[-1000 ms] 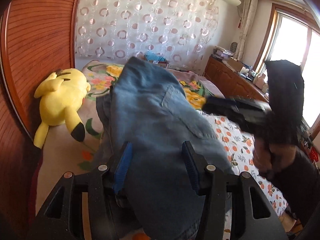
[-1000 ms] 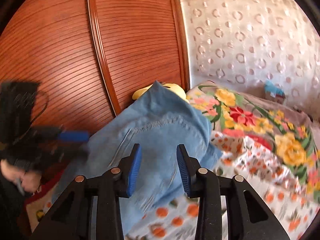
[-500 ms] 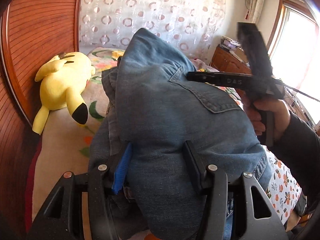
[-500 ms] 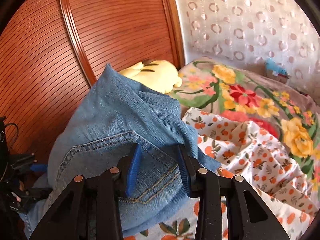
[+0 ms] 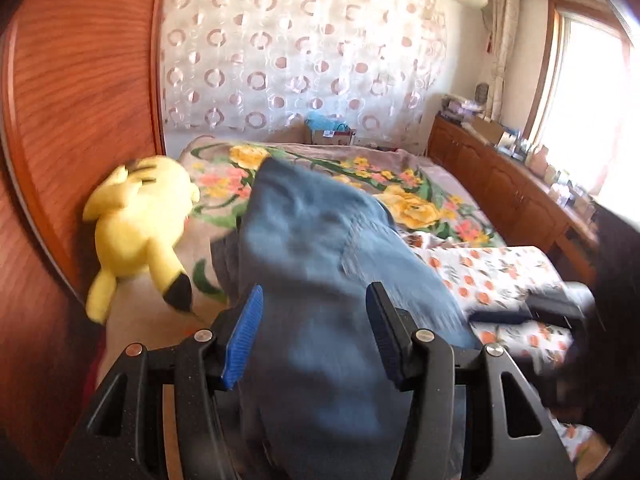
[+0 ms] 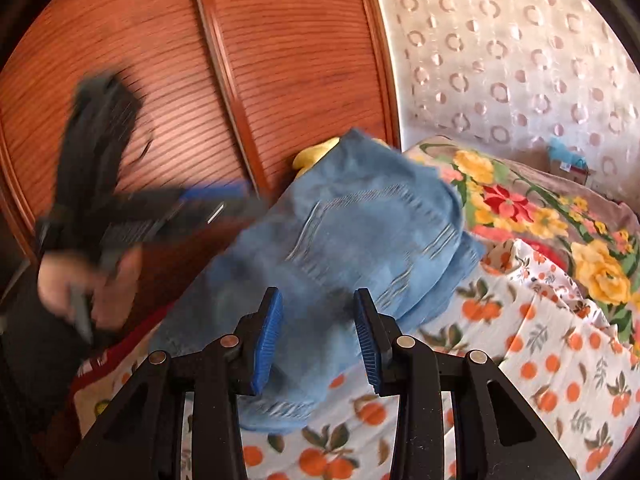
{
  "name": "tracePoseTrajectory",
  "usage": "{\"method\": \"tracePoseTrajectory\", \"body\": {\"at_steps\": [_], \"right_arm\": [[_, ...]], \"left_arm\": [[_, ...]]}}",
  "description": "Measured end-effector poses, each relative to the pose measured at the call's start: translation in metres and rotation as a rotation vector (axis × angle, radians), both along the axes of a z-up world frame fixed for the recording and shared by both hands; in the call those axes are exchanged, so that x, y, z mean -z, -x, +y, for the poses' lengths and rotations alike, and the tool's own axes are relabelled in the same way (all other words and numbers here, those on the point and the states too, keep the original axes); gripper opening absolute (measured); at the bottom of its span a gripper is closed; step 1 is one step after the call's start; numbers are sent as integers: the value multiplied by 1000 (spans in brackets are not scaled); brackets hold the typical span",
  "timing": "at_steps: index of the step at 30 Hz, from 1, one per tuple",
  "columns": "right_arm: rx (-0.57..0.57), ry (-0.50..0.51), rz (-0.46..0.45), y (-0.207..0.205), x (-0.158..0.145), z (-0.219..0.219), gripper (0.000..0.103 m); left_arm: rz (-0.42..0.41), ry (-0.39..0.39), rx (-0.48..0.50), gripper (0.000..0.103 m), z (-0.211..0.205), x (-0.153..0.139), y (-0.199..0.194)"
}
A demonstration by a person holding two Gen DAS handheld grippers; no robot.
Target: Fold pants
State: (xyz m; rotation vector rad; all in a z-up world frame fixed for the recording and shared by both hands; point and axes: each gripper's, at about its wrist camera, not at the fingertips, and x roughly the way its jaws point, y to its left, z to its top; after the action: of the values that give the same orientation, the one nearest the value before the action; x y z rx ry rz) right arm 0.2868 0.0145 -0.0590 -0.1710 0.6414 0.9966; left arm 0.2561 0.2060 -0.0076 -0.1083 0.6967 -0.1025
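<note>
Left wrist view: left tool (image 5: 316, 336) clamps bunched jeans (image 5: 320, 248) between its pads.

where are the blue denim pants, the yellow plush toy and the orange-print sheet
blue denim pants (image 6: 360, 232), right wrist view, stitched pocket panel
yellow plush toy (image 5: 136, 220), left wrist view, its back
orange-print sheet (image 6: 560, 360), right wrist view, bare patch

The pants (image 5: 320, 264) are soft blue denim with pale stitching. The tongs (image 6: 318, 330) look like matt black plastic with ribbed blue pads (image 6: 267, 340) and metal pins. Glossy ribbed wood panelling (image 6: 280, 60); plush yellow toy (image 5: 140, 224); printed cotton sheet (image 6: 560, 360).
</note>
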Motion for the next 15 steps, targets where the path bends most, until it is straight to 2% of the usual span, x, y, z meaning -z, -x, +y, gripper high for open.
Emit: {"method": "tracePoseTrajectory", "body": {"at_steps": [2,4,10,15], "right_arm": [[16,23,-27,4,8,3,38],[28,21,-14,4,14,5,38],[47,30,8,7,22,10,38],[74,45,12,10,29,15,38]], "left_arm": [[6,-24,17,55,1,-2,-26],[20,-32,31,54,5,1,-48],[123,-62,67,36,13,31,-113],[141,-64,90,36,11,46,-125]]}}
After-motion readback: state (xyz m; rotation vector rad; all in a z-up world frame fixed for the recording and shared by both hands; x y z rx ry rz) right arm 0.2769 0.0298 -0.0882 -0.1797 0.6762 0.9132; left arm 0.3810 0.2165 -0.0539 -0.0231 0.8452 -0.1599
